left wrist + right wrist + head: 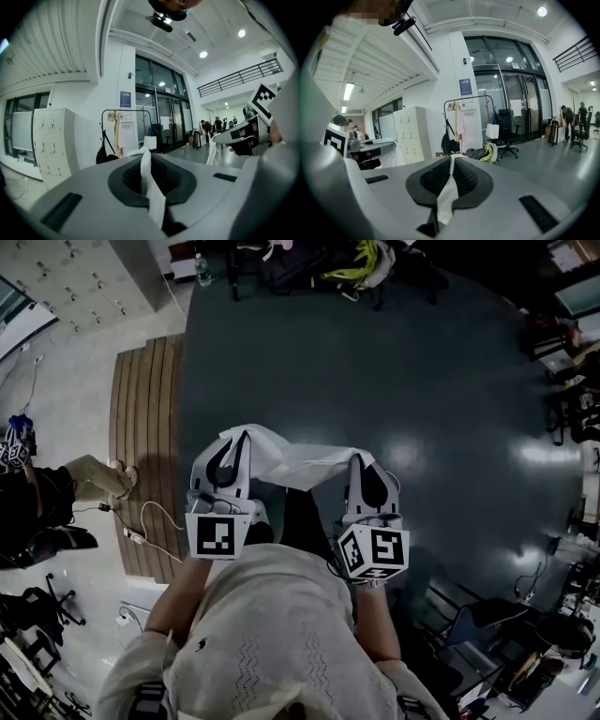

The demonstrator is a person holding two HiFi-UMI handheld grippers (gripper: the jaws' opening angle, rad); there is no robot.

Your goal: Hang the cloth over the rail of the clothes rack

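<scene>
A white cloth (305, 462) hangs stretched between my two grippers in front of the person's chest. My left gripper (235, 439) is shut on one end of the cloth (150, 185), which runs as a white strip through the closed jaws. My right gripper (363, 463) is shut on the other end of the cloth (447, 194). The clothes rack (468, 123) stands several steps ahead by the white wall, with garments and bags hanging on it. The left gripper view shows the same rack (125, 131), with my right gripper (244, 136) at its right edge.
Dark bags and a yellow item (361, 261) lie on the floor near the rack's foot. A wooden-slat strip (145, 442) and a white cable (155, 521) lie on the left. Grey lockers (410, 133), an office chair (506, 133) and people near the glass doors (206, 131) are farther off.
</scene>
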